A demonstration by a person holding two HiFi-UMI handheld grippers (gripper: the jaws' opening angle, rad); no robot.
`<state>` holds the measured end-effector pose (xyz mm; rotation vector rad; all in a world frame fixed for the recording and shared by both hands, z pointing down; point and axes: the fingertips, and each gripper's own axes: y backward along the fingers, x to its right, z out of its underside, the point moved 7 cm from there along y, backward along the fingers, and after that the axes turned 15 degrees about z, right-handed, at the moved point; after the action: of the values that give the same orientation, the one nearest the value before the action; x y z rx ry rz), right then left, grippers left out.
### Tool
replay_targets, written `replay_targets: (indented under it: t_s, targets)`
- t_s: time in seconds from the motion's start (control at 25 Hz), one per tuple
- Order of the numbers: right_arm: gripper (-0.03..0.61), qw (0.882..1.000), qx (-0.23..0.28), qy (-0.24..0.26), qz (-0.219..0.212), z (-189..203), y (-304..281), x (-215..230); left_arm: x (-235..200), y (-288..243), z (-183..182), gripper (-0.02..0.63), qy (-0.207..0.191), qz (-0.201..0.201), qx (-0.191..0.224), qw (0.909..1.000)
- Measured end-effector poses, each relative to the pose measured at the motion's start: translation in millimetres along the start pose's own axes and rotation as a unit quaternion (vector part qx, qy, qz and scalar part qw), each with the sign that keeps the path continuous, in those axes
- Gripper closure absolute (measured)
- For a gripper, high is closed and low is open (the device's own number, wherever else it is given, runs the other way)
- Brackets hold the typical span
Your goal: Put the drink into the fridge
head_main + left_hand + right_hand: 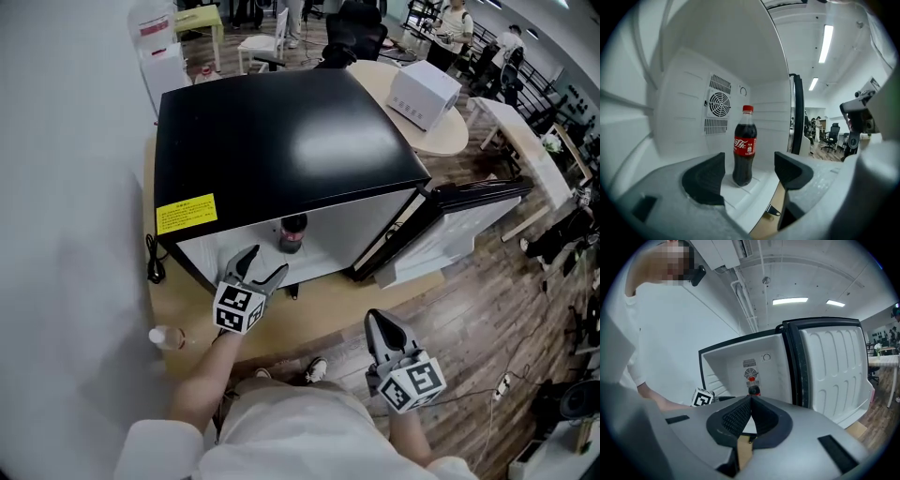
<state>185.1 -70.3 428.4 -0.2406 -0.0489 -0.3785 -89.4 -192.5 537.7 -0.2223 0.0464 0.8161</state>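
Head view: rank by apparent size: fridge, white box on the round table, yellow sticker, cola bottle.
1. fridge, by far
2. white box, though it sits farther back, so it reads small
3. yellow sticker
4. cola bottle, seen steeply from above, so it looks short

**Drink in the fridge, both grippers out front**

The drink (292,234) stands upright on the floor of the fridge (281,141), near its open front; the fan grille (718,104) is behind it on the back wall; the door (469,216) hangs open to the right; the fridge sits on a table (323,311); the left gripper (266,263) is just before the opening, apart from the drink; the right gripper (382,326) is further back, before the door; a small bottle (167,337) lies on the table's left.
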Motion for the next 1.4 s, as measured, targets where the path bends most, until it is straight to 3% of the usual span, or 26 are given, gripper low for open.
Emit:
replay_targets:
  t_s: [0.2,0.6,0.96,1.12,1.4]
  targets:
    - [0.578,0.999,0.006,0.0,-0.036,-7,-16,-9,13,34,-15,0.354,-0.004,-0.018,0.031,0.9993]
    - [0.578,0.995,-0.004,0.0,-0.1,-7,-41,-13,37,61,-24,0.524,0.005,-0.046,0.056,0.9974]
    - [0.578,0.989,0.009,-0.011,-0.149,-20,-67,-13,57,86,-51,0.59,-0.022,-0.076,0.09,0.9927]
    - [0.578,0.985,0.014,0.01,-0.171,-26,-74,-21,60,101,-66,0.598,-0.035,-0.094,0.116,0.9882]
    - [0.578,0.985,0.014,0.044,-0.166,-34,-81,-22,68,122,-82,0.598,-0.044,-0.118,0.127,0.9839]
